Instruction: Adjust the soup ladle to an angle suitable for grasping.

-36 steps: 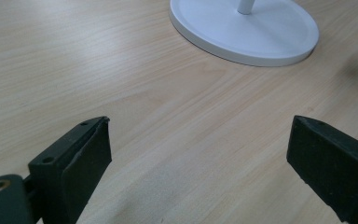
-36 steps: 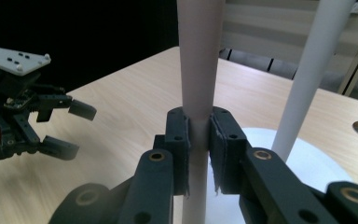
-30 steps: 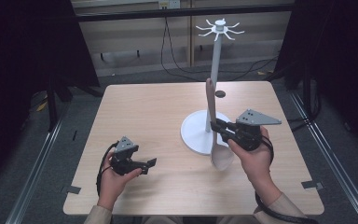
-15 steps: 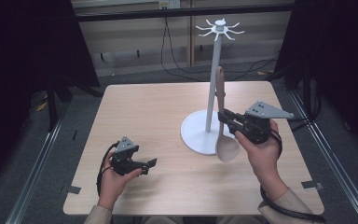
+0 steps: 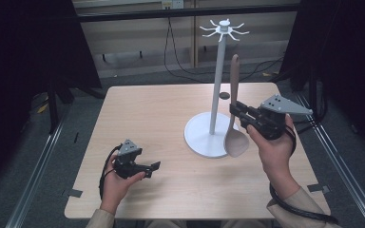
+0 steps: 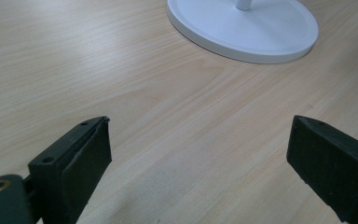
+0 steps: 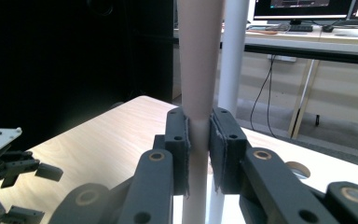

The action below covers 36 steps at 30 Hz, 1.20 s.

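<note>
Spoon upright in the right hand-held gripper's pinch

Right hand-held gripper clamps the wooden spoon mid-handle, bowl hanging above the worktop just beside the white hook stand. Left hand-held gripper rests spread, well apart from it.

In the right gripper view, the spoon runs off the top and bottom edges, so its bowl and tip are cut off. The white pole behind it is cut off at the top too. In the left gripper view, the white base is cut by the top edge. In the high view, the spoon's bowl hides part of that base's rim.
</note>
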Tool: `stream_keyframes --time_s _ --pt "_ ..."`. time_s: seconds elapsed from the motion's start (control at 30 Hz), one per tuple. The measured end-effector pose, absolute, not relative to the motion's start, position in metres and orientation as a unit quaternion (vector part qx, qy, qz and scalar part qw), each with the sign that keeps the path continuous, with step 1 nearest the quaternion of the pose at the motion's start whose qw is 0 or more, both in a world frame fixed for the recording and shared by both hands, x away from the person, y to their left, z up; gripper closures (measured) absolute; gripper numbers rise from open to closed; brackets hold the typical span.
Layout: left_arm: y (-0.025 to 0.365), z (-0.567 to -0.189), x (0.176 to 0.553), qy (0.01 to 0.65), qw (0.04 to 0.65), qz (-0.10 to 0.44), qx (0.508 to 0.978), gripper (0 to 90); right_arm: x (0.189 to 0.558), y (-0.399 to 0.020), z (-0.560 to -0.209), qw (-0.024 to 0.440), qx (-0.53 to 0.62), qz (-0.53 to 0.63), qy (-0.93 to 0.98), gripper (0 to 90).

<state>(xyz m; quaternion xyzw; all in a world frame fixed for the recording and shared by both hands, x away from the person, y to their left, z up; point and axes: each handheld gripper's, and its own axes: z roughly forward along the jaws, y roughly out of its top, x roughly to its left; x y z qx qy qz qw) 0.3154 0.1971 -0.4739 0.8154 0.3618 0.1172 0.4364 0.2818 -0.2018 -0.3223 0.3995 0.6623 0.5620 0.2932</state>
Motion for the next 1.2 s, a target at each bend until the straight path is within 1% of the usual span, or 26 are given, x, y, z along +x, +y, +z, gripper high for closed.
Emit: stream_keyframes --time_s 0.27,0.43,0.6,0.63,1.2 --pt "0.197 -0.475 0.315 0.362 0.436 0.116 0.816 6.3 0.284 -0.209 -0.308 0.308 0.407 0.567 0.647 78.6" --pt "0.196 -0.475 0.316 0.362 0.436 0.116 0.816 6.3 0.288 -0.211 -0.302 0.308 0.411 0.566 0.645 78.6" --pt "0.196 -0.475 0.315 0.362 0.436 0.114 0.816 6.3 0.292 -0.210 -0.300 0.311 0.414 0.564 0.644 78.6" --pt "0.196 -0.475 0.316 0.361 0.435 0.114 0.817 6.3 0.296 -0.209 -0.299 0.304 0.414 0.565 0.646 78.6" --pt "0.197 -0.475 0.316 0.362 0.434 0.117 0.817 6.3 0.309 -0.204 -0.297 0.310 0.422 0.550 0.650 78.5"
